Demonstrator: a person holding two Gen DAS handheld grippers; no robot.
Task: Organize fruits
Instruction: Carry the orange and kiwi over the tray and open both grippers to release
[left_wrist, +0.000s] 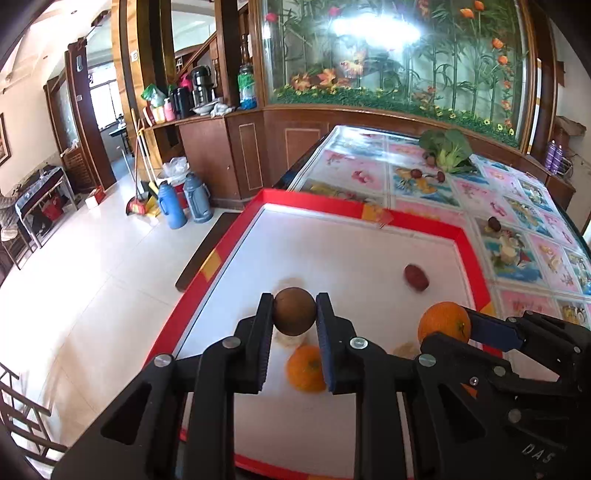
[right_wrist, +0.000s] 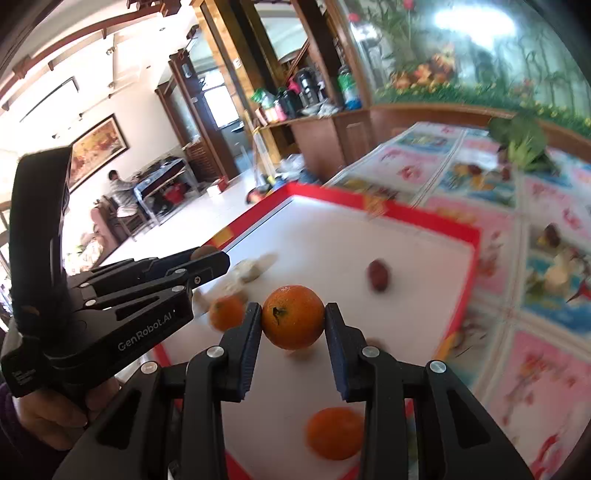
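My left gripper (left_wrist: 294, 312) is shut on a round brown fruit (left_wrist: 294, 311), held above the white tray with the red rim (left_wrist: 314, 201). My right gripper (right_wrist: 293, 317) is shut on an orange (right_wrist: 293, 316) over the same tray (right_wrist: 406, 218); in the left wrist view that orange (left_wrist: 444, 322) hangs at the right. Loose oranges lie on the tray: one (left_wrist: 306, 368) under my left gripper, two (right_wrist: 226, 312) (right_wrist: 334, 432) in the right wrist view. A dark red fruit (left_wrist: 416, 277) (right_wrist: 378, 274) rests farther in. My left gripper (right_wrist: 207, 258) shows at the left of the right wrist view.
The tray sits on a table with a patterned cloth (left_wrist: 424, 173). Broccoli (left_wrist: 448, 147) and small dark fruits (left_wrist: 494, 222) lie on the cloth beyond the tray. Pale peel scraps (right_wrist: 251, 269) lie on the tray. A cabinet and thermos flasks (left_wrist: 197, 201) stand left on the floor.
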